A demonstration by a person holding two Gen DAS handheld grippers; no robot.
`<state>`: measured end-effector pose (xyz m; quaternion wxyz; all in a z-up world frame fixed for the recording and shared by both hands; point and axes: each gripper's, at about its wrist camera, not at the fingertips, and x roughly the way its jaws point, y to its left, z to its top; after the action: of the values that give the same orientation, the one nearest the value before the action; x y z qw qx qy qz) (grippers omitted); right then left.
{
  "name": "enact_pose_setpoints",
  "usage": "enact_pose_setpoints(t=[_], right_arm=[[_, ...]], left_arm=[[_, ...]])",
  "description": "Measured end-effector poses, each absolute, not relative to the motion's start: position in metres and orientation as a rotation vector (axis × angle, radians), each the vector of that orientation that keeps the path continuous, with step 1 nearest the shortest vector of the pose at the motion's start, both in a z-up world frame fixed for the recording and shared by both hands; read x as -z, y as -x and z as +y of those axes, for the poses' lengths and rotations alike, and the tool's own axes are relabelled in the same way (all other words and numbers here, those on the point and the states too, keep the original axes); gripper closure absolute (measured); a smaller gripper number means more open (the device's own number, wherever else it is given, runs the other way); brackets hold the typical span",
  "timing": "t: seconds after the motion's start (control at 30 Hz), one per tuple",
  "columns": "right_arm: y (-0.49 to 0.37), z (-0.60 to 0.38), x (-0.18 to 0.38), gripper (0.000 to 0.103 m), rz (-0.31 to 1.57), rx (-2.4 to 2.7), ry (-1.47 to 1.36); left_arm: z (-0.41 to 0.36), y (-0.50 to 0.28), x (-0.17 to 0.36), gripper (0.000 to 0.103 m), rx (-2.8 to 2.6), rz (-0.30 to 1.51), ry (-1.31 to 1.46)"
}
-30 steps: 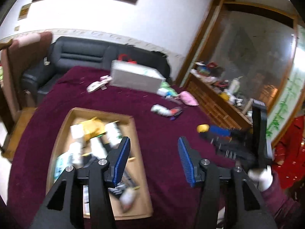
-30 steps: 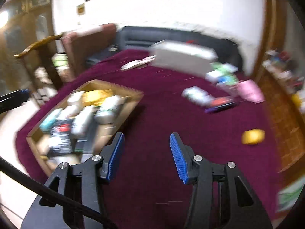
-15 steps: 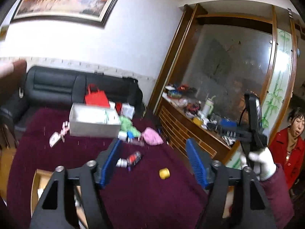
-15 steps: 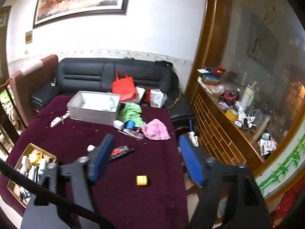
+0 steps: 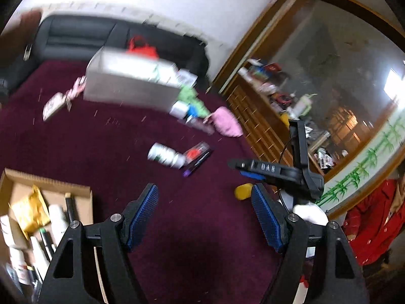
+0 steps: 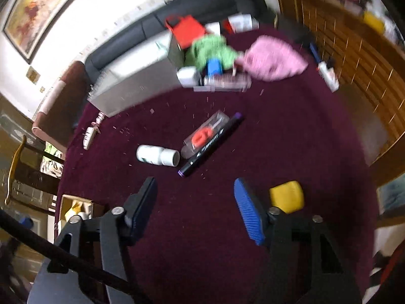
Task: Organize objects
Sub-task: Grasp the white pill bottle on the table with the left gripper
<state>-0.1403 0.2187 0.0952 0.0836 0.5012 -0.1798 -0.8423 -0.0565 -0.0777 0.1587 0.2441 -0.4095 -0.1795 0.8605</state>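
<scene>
My left gripper (image 5: 205,207) is open and empty above the maroon tablecloth (image 5: 106,147). My right gripper (image 6: 195,200) is open and empty; it also shows in the left wrist view (image 5: 249,169), hovering over a small yellow block (image 5: 243,191). In the right wrist view the yellow block (image 6: 287,196) lies just right of the right finger. A white bottle (image 6: 158,155), a black marker (image 6: 211,145) and a clear packet with a red item (image 6: 206,134) lie ahead. A cardboard box (image 5: 48,187) full of several items sits at the left.
A grey box (image 6: 136,81), green cloth (image 6: 212,49), pink cloth (image 6: 273,60) and small containers lie at the table's far side. A black sofa (image 5: 76,38) is behind. A wooden cabinet (image 5: 258,116) stands right. A person in red (image 5: 374,225) is at the right.
Both grippers have tilted back down toward the table after pointing up at the room. The right gripper has come low near the yellow block. Both stay open.
</scene>
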Motion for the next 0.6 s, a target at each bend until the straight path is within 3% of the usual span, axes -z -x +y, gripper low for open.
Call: enact_pose_setpoints(t=[0.17, 0.43, 0.5, 0.57, 0.6], right_arm=[[0.182, 0.205, -0.055, 0.046, -0.670, 2.482, -1.592], [0.213, 0.194, -0.025, 0.046, -0.652, 2.609, -1.713], [0.216, 0.191, -0.024, 0.055, -0.615, 2.671, -1.688], [0.213, 0.190, -0.026, 0.080, -0.599, 2.659, -1.634], [0.211, 0.191, -0.027, 0.083, -0.588, 2.658, -1.629]], left_arm=[[-0.096, 0.071, -0.126, 0.033, -2.326, -0.570, 1.189], [-0.109, 0.083, -0.100, 0.033, -2.329, -0.644, 1.248], [-0.106, 0.086, -0.097, 0.033, -2.333, -0.642, 1.252], [-0.100, 0.087, -0.096, 0.033, -2.330, -0.627, 1.254], [-0.096, 0.088, -0.096, 0.033, -2.331, -0.612, 1.253]])
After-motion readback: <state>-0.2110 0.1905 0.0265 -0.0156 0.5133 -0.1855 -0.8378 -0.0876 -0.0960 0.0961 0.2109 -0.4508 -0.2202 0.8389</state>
